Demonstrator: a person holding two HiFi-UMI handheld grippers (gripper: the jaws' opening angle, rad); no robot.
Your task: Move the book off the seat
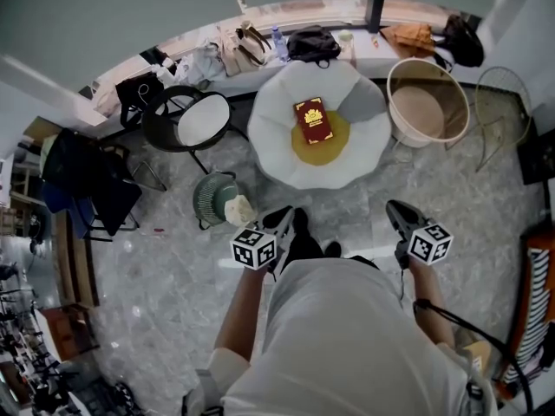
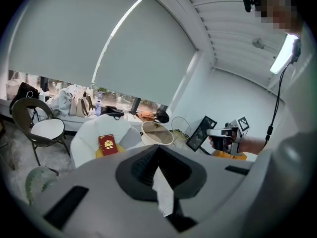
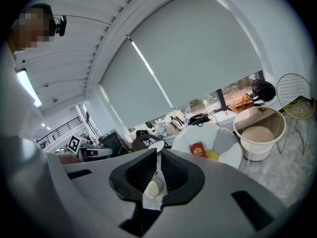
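Observation:
A dark red book [image 1: 313, 120] with a gold emblem lies flat on the yellow cushion of a white petal-shaped seat [image 1: 267, 133]. Both grippers hang well short of it, close to the person's body. The left gripper [image 1: 284, 221] is shut and holds nothing; the right gripper [image 1: 398, 213] is also shut and empty. In the left gripper view the book [image 2: 107, 145] lies far beyond the closed left gripper [image 2: 157, 163], with the right gripper [image 2: 224, 137] off to the side. In the right gripper view the book [image 3: 197, 149] lies past the shut right gripper [image 3: 157, 174].
A round beige tub [image 1: 427, 102] stands right of the seat, with a wire frame chair [image 1: 506, 102] beyond it. A black chair with a white seat [image 1: 198, 121] and a green wire basket [image 1: 217, 199] stand to the left. Bags crowd the window ledge [image 1: 260, 46].

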